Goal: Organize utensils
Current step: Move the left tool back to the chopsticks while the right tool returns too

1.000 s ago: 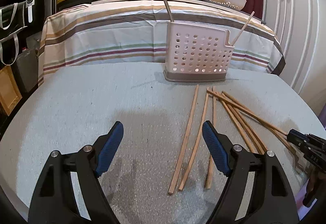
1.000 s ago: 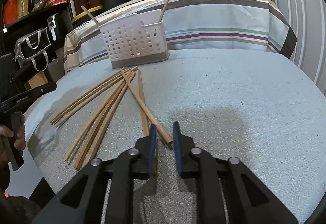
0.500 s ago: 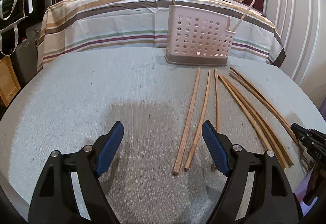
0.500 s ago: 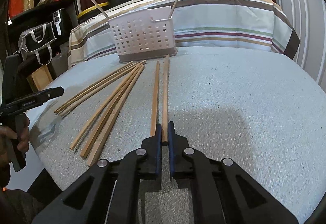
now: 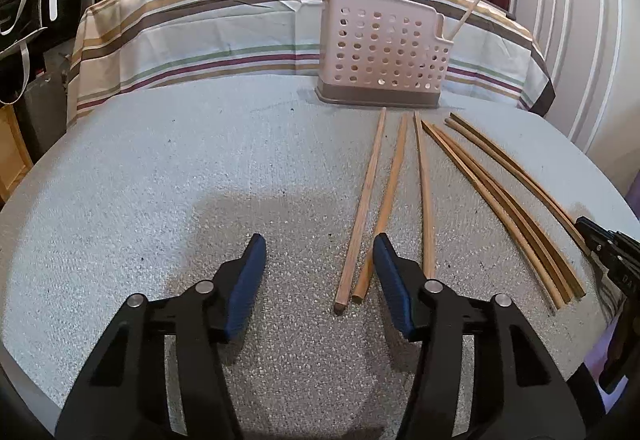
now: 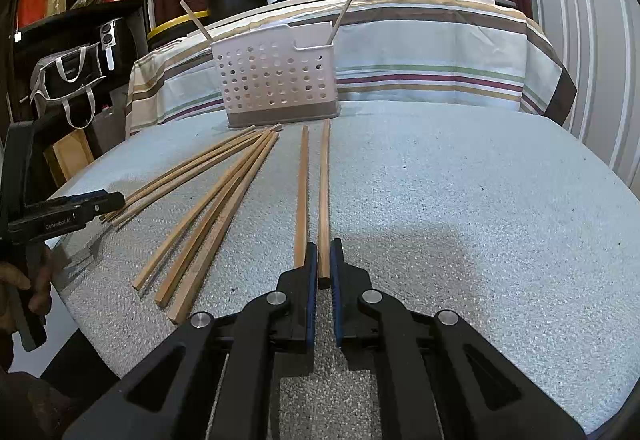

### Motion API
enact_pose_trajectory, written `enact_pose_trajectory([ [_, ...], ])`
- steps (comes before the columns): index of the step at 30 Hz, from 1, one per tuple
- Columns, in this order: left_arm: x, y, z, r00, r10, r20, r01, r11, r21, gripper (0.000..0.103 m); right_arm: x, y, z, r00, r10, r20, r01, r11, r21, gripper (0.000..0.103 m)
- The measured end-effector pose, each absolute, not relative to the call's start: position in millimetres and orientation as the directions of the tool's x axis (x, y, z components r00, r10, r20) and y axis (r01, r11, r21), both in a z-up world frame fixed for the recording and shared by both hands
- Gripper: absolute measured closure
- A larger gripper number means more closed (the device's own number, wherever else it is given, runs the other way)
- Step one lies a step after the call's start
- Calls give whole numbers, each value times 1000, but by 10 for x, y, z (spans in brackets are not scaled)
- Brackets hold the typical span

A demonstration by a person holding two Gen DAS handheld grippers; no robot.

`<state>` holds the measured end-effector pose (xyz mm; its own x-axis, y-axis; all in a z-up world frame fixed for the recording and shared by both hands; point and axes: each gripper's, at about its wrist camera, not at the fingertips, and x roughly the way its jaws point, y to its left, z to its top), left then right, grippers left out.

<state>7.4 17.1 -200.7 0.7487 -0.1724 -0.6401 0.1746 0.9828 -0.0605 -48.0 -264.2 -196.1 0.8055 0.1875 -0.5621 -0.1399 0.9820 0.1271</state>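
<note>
- Seven wooden chopsticks point(image 6: 224, 195) lie flat on the gray table point(image 6: 460, 199), all in front of the pink holder point(image 6: 276, 79).
- Two more sticks stand inside the holder.
- One chopstick point(image 6: 324, 199) has its near end between the jaws of the right gripper point(image 6: 324, 272), which are squeezed on it.
- Left gripper point(image 5: 318, 272) has its jaws wide apart, with two chopstick ends point(image 5: 352, 292) between them, not touched.
</note>
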Motion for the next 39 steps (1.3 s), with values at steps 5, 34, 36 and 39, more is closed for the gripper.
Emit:
enact_pose_trajectory([
  [5,93,231,-1996,748,-185,-637,169,982,-86,52,-476,-2645,-1962,805,188,-562,-140,982,129,95],
  [34,-7,72,-2039,758,-223,-613,253,967,-39,84,-476,-2642,-1974,813,196,-549,-136,979,149,95],
  [36,-32,45,-2043,766,-214,-606,256,967,-18,86,-481,-2653,-1979,815,199,-544,-137,979,152,95],
  [39,-61,7,-2045,770,-209,-602,267,964,7,90,-489,-2668,-1982,817,205,-539,-138,977,162,96],
])
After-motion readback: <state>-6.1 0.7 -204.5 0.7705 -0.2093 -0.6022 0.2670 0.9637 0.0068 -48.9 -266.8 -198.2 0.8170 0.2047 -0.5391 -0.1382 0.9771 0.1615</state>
